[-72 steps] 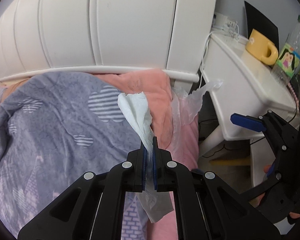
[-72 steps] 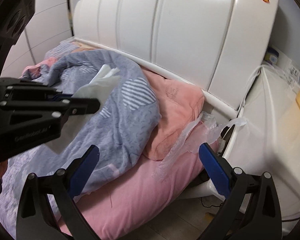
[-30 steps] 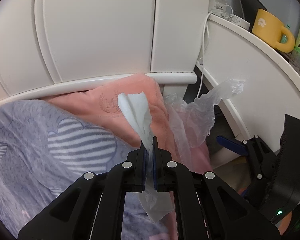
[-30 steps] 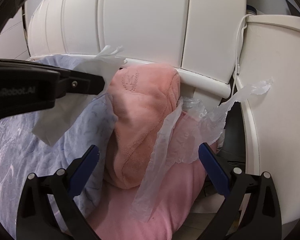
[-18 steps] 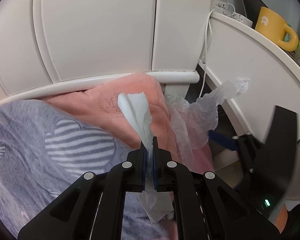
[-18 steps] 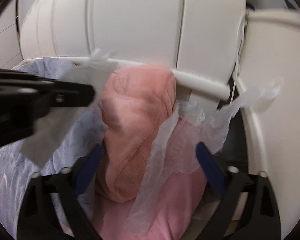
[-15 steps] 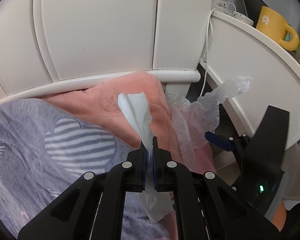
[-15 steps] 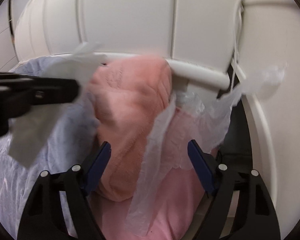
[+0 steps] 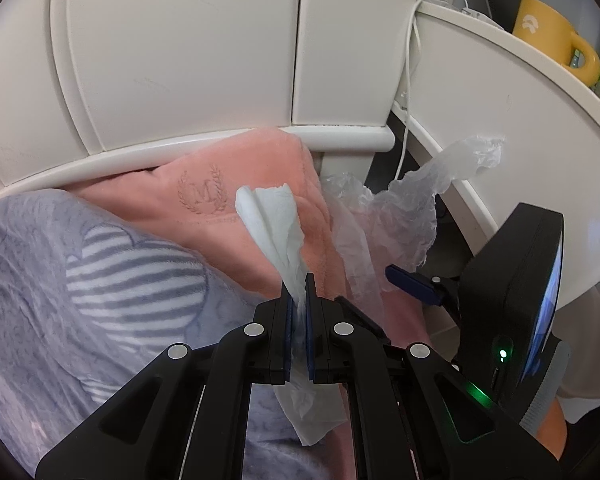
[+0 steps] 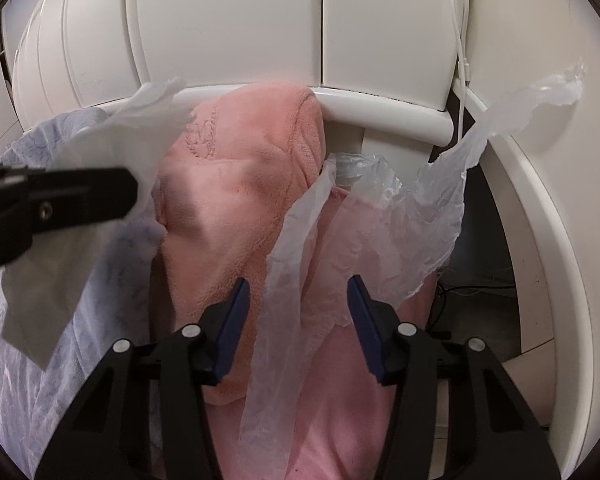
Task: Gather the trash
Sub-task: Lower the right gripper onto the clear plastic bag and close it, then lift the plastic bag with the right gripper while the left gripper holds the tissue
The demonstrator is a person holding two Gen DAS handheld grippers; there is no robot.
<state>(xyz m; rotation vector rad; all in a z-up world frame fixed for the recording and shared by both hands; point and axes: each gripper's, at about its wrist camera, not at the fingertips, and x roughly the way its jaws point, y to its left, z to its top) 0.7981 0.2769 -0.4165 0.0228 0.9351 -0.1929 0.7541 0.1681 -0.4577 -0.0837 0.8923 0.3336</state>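
My left gripper is shut on a crumpled white tissue and holds it above the bed. The tissue also shows in the right wrist view, beside the left gripper's arm. A thin clear plastic bag lies crumpled over the pink bedding at the bed's right edge, one end draped toward the white desk. It also shows in the left wrist view. My right gripper is open, its blue pads either side of the bag's lower strip, not touching it.
A white headboard stands behind the bed. A peach blanket and a lilac striped blanket cover the bed. A white desk at right carries a yellow mug; a white cable hangs in the gap.
My right gripper has moved in toward the plastic bag and its jaws have narrowed around the bag's strip. The left gripper still holds the tissue, nearly still.
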